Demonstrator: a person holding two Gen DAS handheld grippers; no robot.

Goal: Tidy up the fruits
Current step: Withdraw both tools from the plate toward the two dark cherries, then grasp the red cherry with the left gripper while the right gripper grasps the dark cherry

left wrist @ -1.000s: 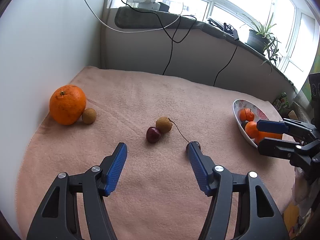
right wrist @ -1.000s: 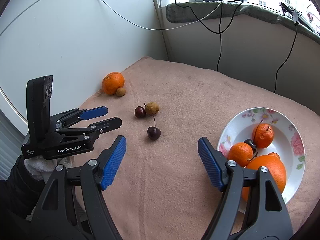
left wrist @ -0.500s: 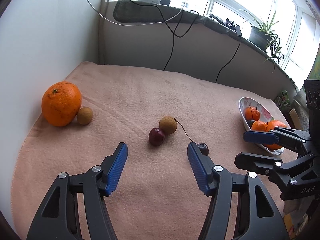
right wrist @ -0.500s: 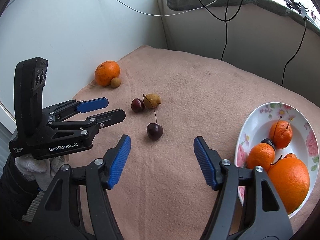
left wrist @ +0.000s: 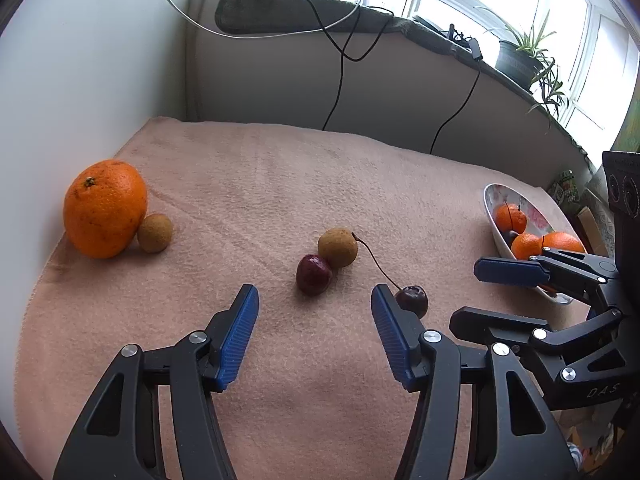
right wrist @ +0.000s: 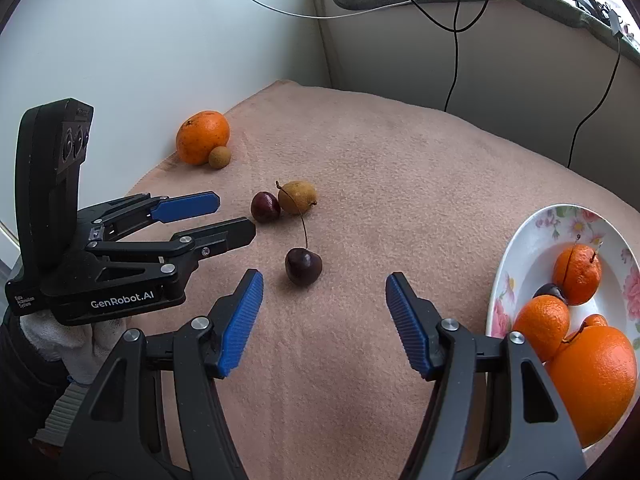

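Two wide-open, empty grippers, our left [left wrist: 314, 334] and right [right wrist: 324, 322], flank a dark stemmed cherry [right wrist: 303, 266], stem pointing toward the tan pear-shaped fruit [right wrist: 297, 197].

Plate [right wrist: 505, 280] (flowered) and big orange [right wrist: 592, 376] leave frame.

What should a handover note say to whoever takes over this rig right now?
Left tool: open, empty, over the blanket.
Right tool: open, empty, just short of the stemmed cherry.
Done: three oranges and a dark fruit sit in the floral plate.
Left on the blanket: stemmed cherry, a second cherry touching a tan fruit, and the big orange with a small brown fruit against it by the wall.
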